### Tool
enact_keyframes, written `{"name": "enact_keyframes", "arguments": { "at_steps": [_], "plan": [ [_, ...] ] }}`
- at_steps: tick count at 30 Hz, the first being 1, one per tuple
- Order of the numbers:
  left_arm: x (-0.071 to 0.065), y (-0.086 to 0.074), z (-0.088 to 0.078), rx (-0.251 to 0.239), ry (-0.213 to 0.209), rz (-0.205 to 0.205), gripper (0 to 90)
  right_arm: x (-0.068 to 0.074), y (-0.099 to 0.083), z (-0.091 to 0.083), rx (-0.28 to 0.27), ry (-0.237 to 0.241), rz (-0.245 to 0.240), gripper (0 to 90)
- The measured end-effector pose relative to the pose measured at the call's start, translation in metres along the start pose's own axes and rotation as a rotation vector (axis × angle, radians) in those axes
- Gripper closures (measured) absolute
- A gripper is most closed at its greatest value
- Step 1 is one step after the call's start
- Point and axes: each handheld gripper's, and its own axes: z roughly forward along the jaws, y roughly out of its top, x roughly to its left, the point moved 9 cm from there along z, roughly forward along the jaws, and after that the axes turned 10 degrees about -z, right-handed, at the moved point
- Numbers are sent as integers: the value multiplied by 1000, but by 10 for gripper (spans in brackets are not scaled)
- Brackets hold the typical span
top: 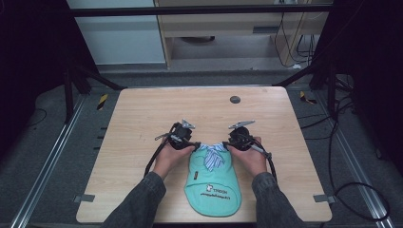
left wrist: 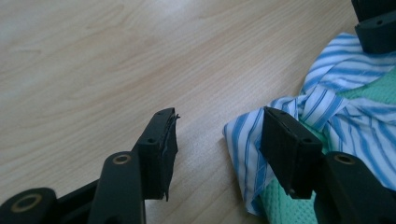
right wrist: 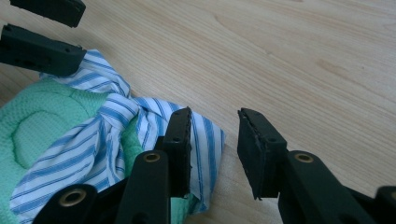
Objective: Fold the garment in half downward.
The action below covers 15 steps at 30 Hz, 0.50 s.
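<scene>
On the pale wood table (top: 142, 123), both spread grippers (top: 195, 145) (top: 227, 144) flank the waffle-knit green bib's (top: 213, 190) striped collar (top: 212, 154).

Bib (top: 214, 183) on table (top: 142, 118), betw. both grippers.

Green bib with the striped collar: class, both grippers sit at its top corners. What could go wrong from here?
1. The left gripper has open jaws with bare table between them; the striped collar lies beside one jaw, so closing might miss it.
2. The right gripper likewise straddles bare wood at the collar's edge.
3. An uneven grip could bunch the green bib.
</scene>
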Motion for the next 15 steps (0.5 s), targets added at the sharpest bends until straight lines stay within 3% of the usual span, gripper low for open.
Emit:
{"name": "enact_keyframes", "arguments": {
  "at_steps": [6, 15],
  "plan": [
    [-3, -5, 6, 28, 3, 21, 461, 3, -4, 3, 31, 7, -7, 625],
    [-4, -8, 8, 44, -18, 12, 513, 7, -8, 8, 67, 13, -13, 595]
  ]
}}
